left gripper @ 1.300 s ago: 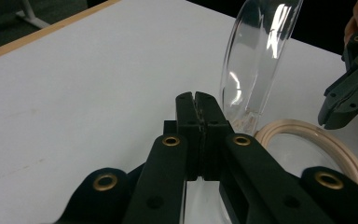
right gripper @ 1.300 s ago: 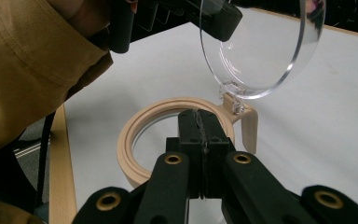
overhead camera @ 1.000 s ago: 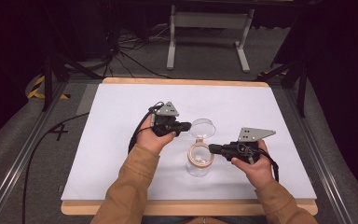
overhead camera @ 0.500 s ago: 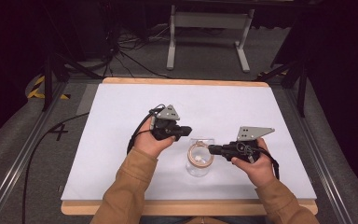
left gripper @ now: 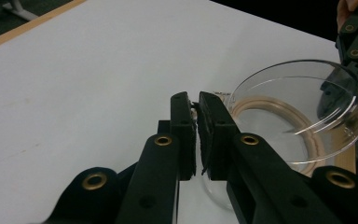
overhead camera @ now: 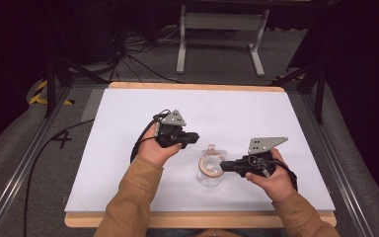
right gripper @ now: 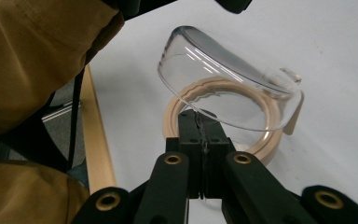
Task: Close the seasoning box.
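Jaws of the right gripper (right gripper: 200, 133) are pressed together on the near rim of the clear glass jar (overhead camera: 209, 175), pinning it where it stands on the white tabletop (overhead camera: 128, 118), toward the near edge and between the person's two hands. The jar's beige rubber sealing ring (right gripper: 186, 105) sits around the mouth, and the clear hinged glass lid (right gripper: 223, 91) stands tilted up over it, partly open. The left gripper (overhead camera: 193, 138) hovers just beside the jar on its far left side; in the left gripper view its jaws look almost closed, a narrow slit between the pads, with a thin dark bit between the tips that I cannot identify.

The step in hand appears to be bringing the lid down onto the ring. To do it well, the right gripper should keep its pinch firm and low so the jar neither tips nor slides on the smooth sheet. The left gripper should push on the lid's raised edge, opposite the hinge, and swing it down slowly along the hinge's arc rather than pressing sideways. Glass is slippery, so pressure should be steady, and the ring should stay seated evenly before the lid meets it.
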`<state>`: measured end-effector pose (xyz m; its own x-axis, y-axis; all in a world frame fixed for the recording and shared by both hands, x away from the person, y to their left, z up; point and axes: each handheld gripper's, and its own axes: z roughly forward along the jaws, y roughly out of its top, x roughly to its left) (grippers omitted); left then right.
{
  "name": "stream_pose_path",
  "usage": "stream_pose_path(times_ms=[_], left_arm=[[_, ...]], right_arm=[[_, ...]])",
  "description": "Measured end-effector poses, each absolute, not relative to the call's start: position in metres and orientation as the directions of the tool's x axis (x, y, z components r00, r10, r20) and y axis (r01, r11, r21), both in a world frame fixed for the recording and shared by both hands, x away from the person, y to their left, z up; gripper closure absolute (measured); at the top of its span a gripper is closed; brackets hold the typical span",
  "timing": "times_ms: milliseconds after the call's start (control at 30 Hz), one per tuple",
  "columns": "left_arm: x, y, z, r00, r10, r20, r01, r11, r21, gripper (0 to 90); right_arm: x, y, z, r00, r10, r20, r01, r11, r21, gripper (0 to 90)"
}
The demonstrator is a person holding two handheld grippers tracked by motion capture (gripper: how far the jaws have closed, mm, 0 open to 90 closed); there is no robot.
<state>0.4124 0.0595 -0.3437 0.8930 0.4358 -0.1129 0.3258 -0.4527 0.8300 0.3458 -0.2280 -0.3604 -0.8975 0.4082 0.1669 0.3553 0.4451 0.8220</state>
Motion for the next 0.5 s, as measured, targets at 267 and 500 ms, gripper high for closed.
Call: stream_pose_path(times_ms=[267, 500], left_arm=[[0.412, 0.0609, -0.3434, 0.89, 0.444, -0.106, 0.326, -0.454, 0.829, 84.8], [0.4121, 0.0633, -0.3426, 0.885, 0.452, -0.112, 0.335, -0.451, 0.827, 84.0]], right_arm=[[0.342, -0.2276, -0.3606, -0.895, 0.411, 0.177, 0.388, 0.518, 0.762, 90.0], [0.3424, -0.2284, -0.3641, -0.889, 0.42, 0.185, 0.411, 0.549, 0.728, 90.0]])
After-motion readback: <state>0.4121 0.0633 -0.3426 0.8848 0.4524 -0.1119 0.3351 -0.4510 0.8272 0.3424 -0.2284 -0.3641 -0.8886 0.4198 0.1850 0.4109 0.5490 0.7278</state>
